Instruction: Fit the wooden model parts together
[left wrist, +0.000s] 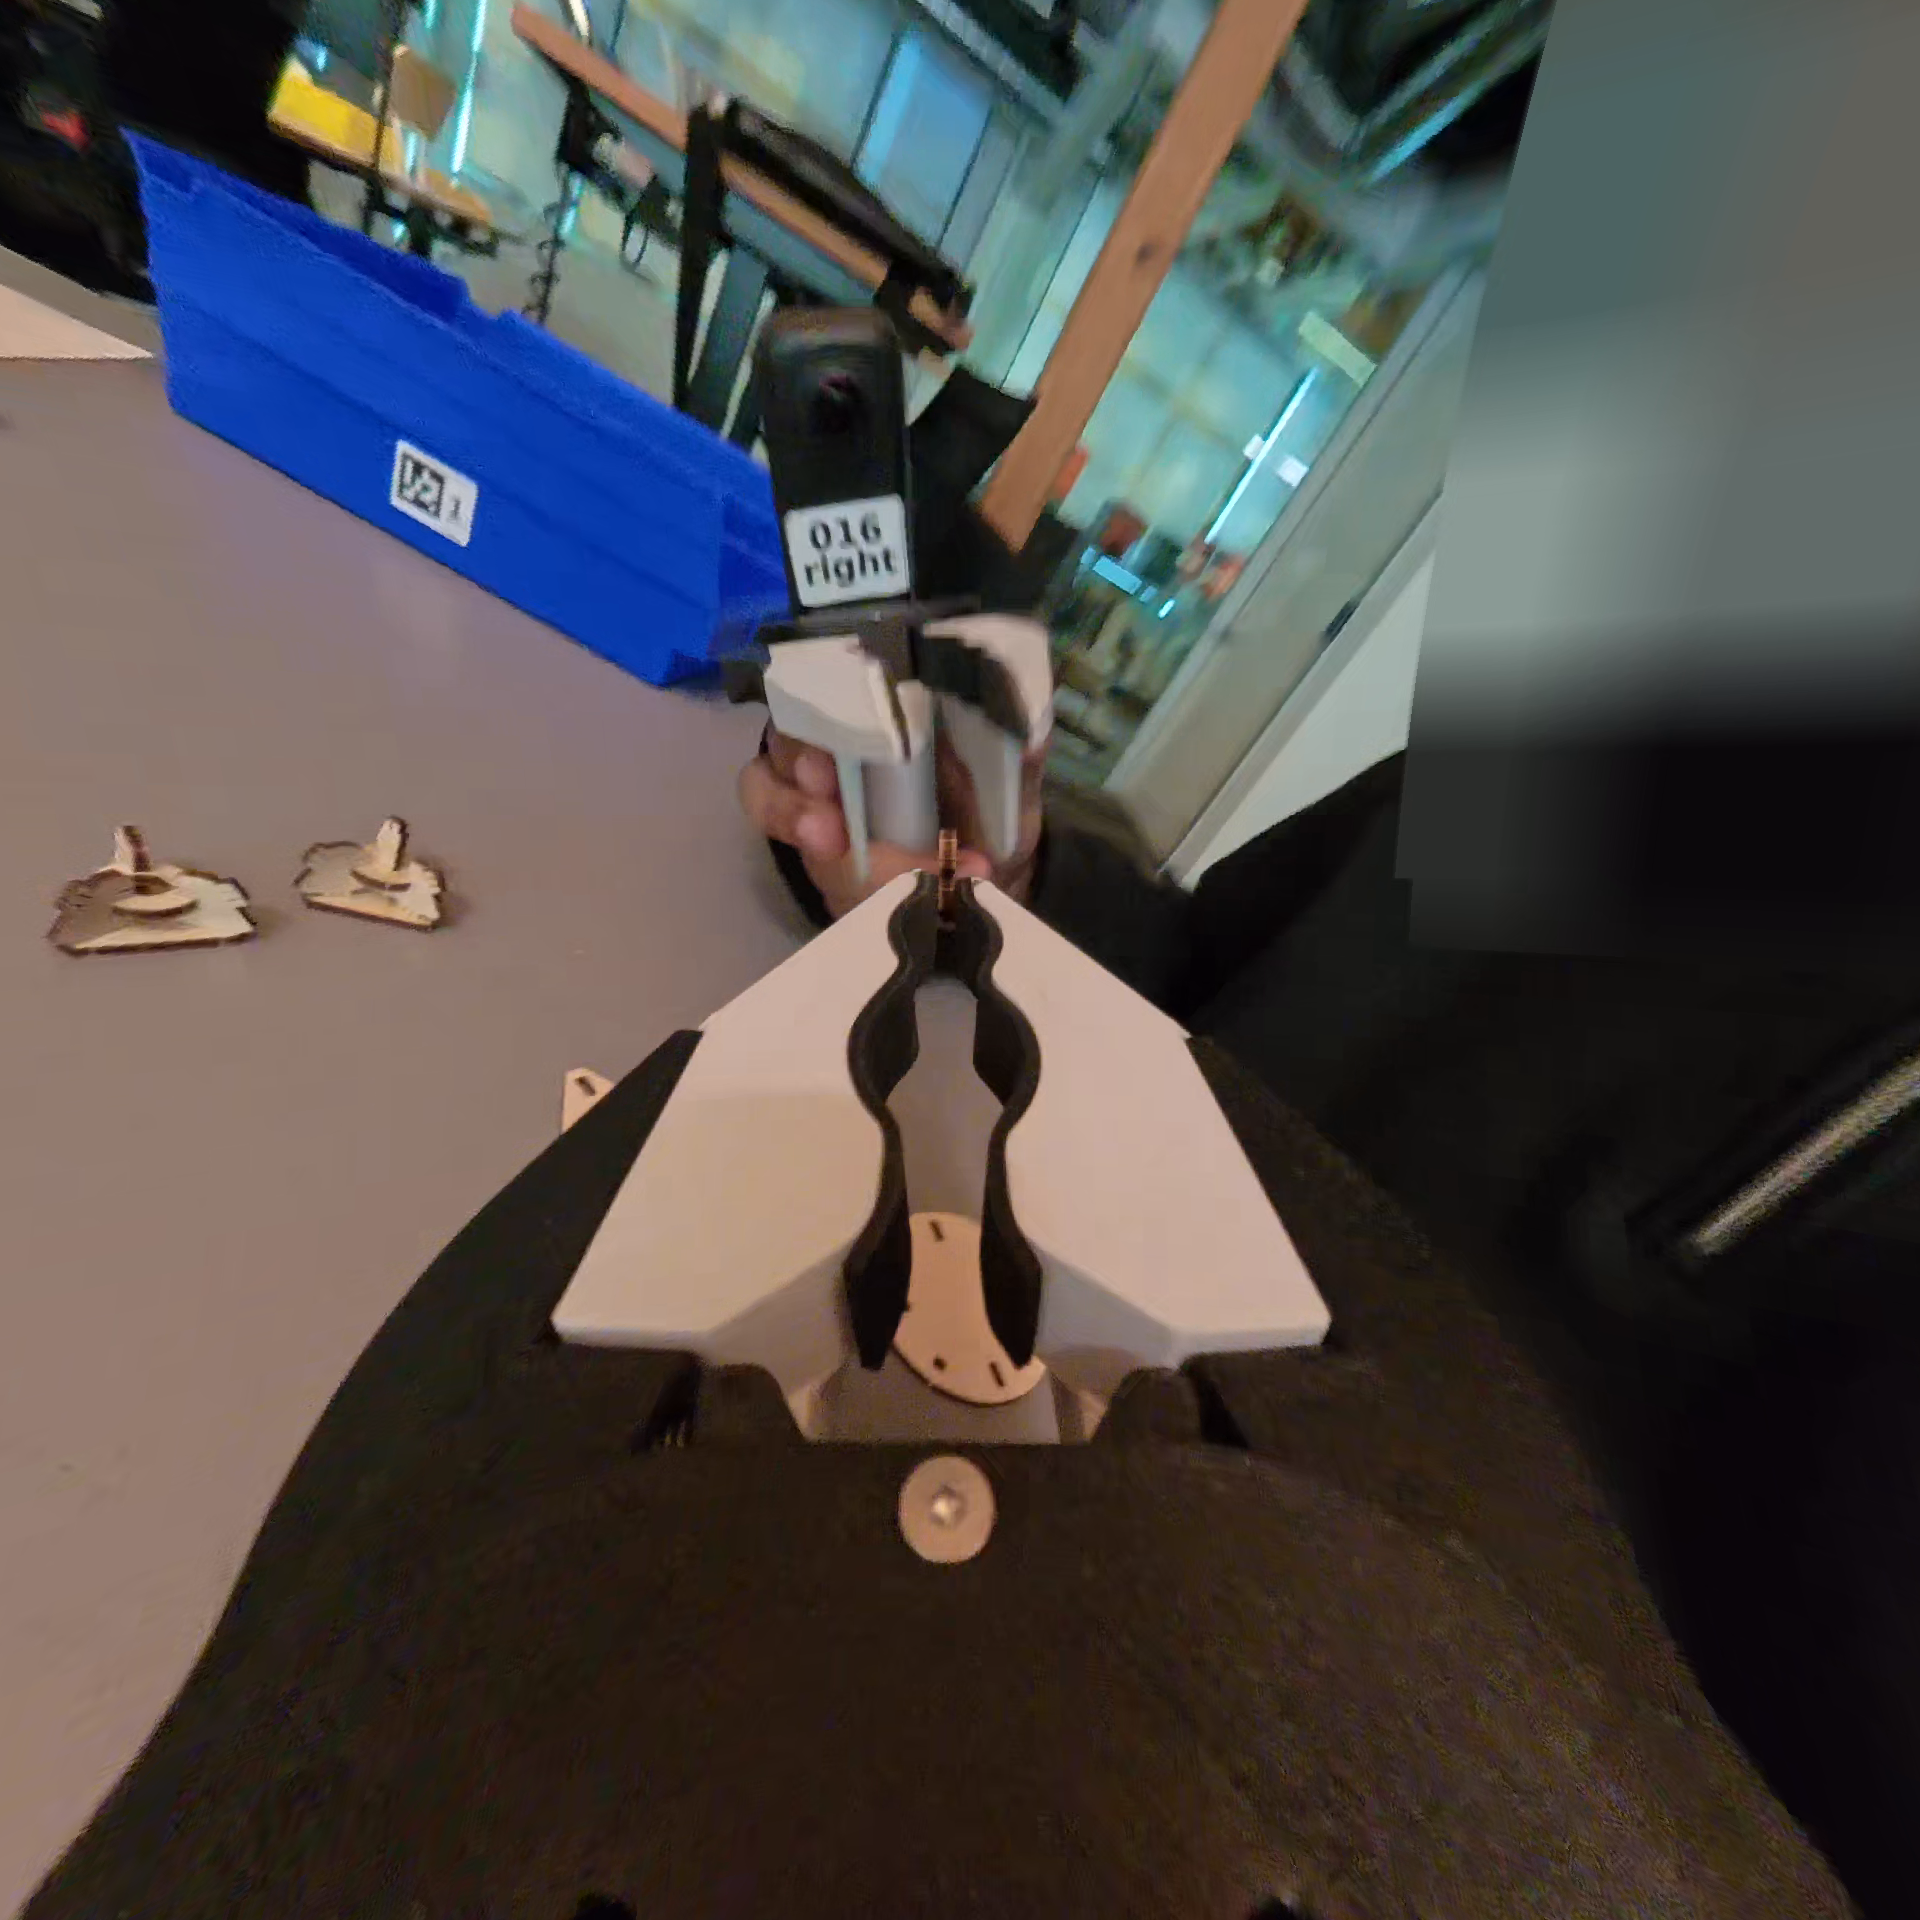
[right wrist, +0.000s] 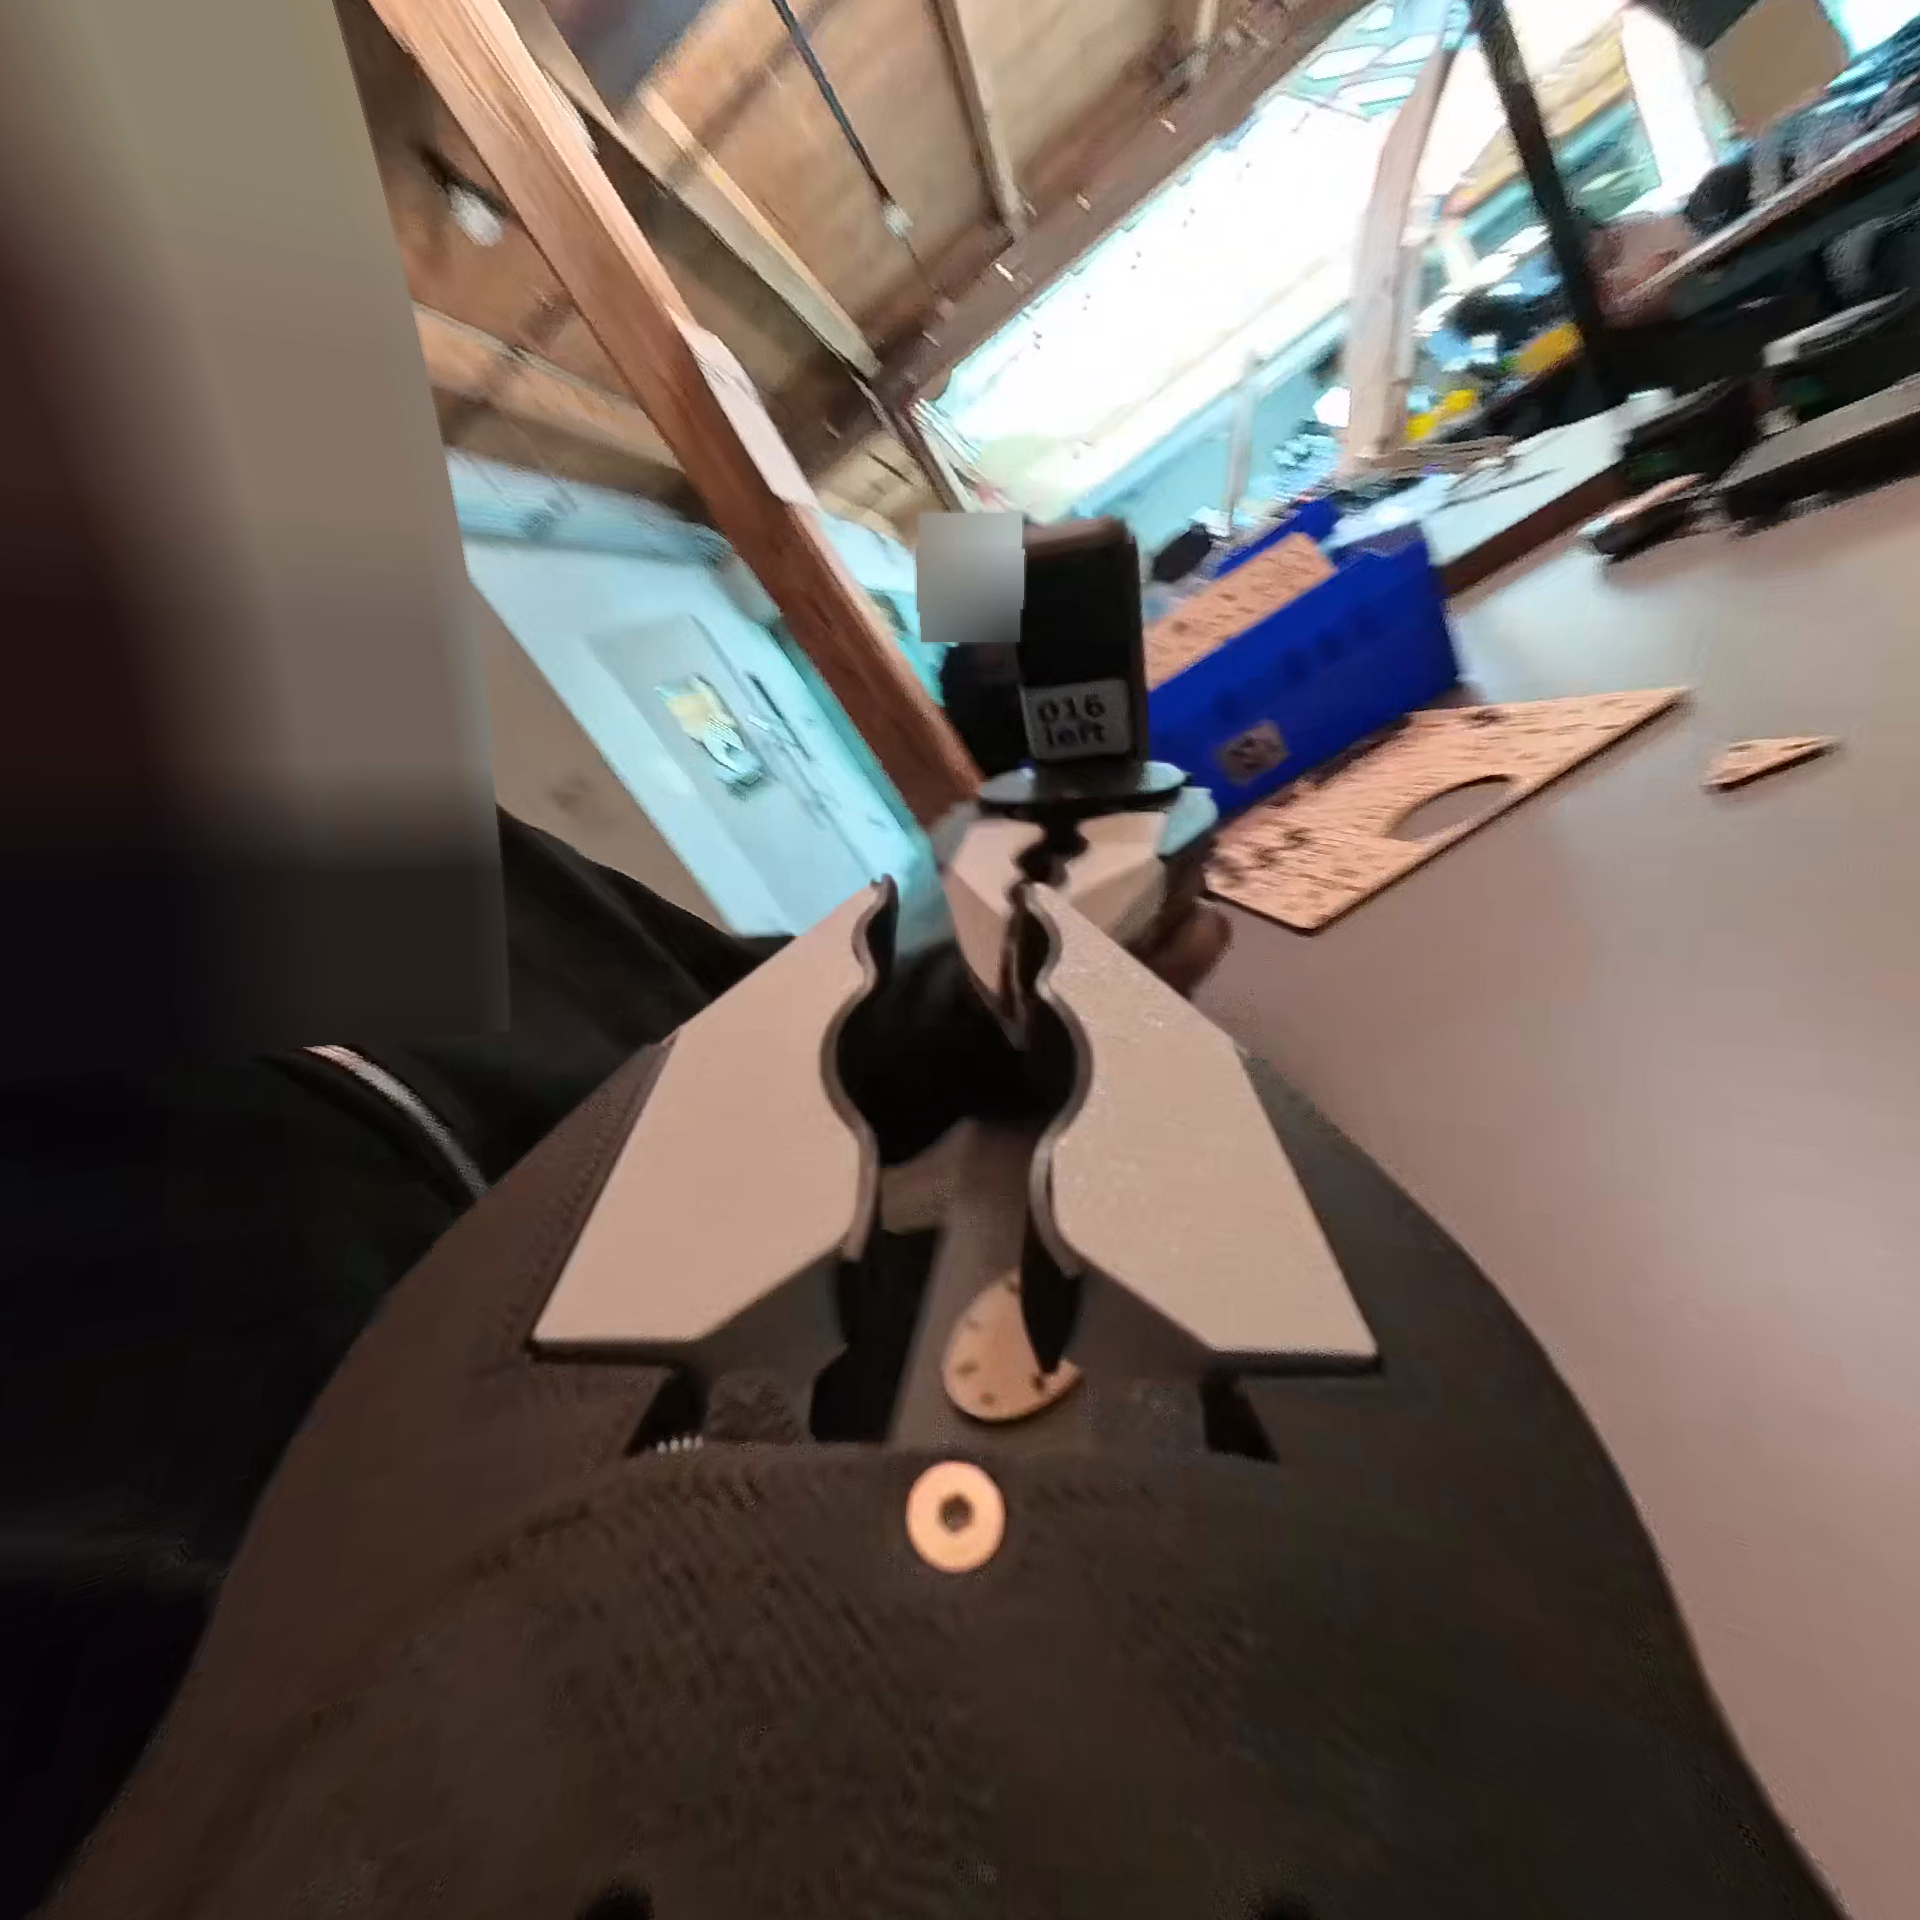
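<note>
Each hand-held gripper has a black textured body with one silver screw at its centre and two pale grey wedge-shaped fingers [left wrist: 1122, 1132] lined with wavy black pads. Each carries a black camera block bearing a white label. The person wears a dark sleeve [right wrist: 436, 1091] with a thin pale stripe.

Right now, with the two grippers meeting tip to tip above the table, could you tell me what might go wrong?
1. The left gripper pinches the thin wooden piece only at its fingertips, so a nudge from the open right gripper could twist it or knock it loose.
2. If dropped, the piece could land past the table edge, which lies close below.
3. Both views are blurred, so alignment may be off.
</note>
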Demonstrator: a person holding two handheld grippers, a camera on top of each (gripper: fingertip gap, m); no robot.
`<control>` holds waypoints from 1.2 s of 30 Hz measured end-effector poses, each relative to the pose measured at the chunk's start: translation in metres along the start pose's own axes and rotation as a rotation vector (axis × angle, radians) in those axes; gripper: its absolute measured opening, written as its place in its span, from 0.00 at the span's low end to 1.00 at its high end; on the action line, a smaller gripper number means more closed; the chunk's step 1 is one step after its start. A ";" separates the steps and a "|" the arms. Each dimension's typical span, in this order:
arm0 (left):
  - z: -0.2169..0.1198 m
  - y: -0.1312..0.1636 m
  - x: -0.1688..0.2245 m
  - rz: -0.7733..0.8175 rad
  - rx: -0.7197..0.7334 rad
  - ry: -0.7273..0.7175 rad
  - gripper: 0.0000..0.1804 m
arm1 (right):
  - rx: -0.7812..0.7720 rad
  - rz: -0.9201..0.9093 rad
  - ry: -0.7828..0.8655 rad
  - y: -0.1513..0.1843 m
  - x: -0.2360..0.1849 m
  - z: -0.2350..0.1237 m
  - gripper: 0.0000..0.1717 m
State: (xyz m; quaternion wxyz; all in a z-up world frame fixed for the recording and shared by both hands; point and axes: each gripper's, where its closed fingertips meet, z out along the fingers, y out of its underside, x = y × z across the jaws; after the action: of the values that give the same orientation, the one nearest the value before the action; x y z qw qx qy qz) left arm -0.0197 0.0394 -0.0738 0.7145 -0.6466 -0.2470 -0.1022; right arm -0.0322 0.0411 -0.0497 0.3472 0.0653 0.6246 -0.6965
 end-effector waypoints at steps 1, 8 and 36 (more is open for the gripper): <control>-0.004 -0.006 0.000 -0.030 0.037 0.017 0.01 | -0.036 -0.062 0.048 0.004 0.003 0.001 0.10; -0.013 -0.010 0.002 -0.306 0.082 0.199 0.01 | -0.171 -0.853 0.322 0.017 -0.004 0.012 0.14; -0.013 -0.001 -0.018 -0.209 0.028 0.017 0.14 | -0.177 -1.031 0.575 0.003 0.020 -0.009 0.07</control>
State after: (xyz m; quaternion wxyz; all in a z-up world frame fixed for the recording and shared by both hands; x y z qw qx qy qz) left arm -0.0327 0.0239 -0.0823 0.7108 -0.6065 -0.3085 -0.1782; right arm -0.0494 0.0415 -0.0646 -0.2145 -0.0894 0.7005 -0.6748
